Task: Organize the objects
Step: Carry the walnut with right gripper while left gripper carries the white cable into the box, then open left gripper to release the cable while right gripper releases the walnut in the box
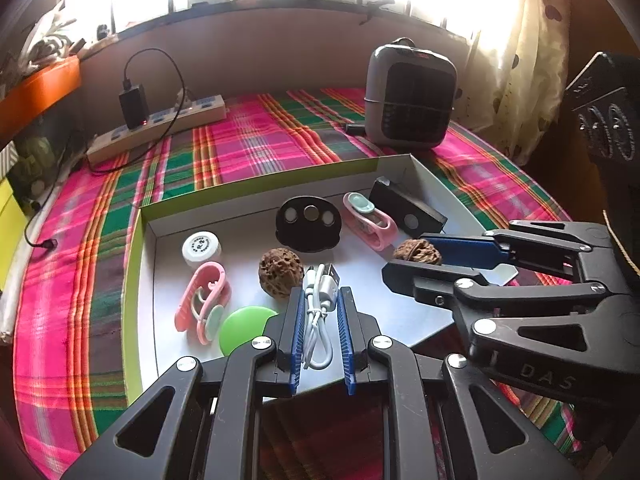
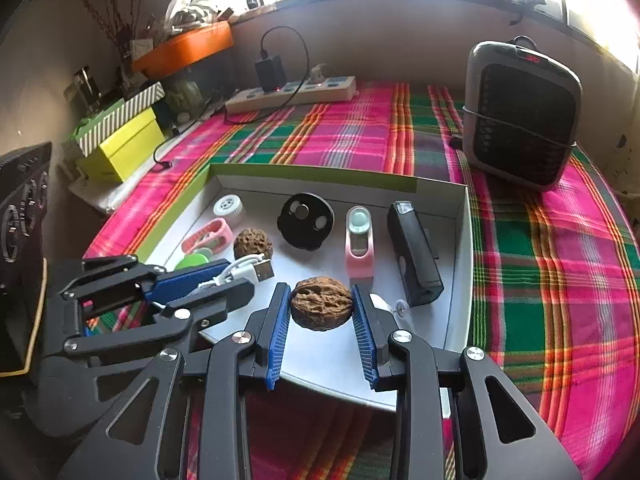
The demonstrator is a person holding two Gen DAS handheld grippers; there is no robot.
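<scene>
While the walnut point(image 2: 322, 309) lies with its long axis crosswise, the right gripper point(image 2: 322, 322) clamps it; the left gripper point(image 1: 319, 322) pinches a white USB cable point(image 1: 320, 312), plug pointing away.

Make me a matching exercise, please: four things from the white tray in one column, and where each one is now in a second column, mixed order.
Things:
1. white coiled USB cable
2. brown wrinkled walnut
3. small round white jar
4. long black rectangular box

Places:
A. far left corner of tray
B. between left gripper fingers
C. along right tray wall
D. between right gripper fingers

Pairs: 1-B, 2-D, 3-A, 4-C
</scene>
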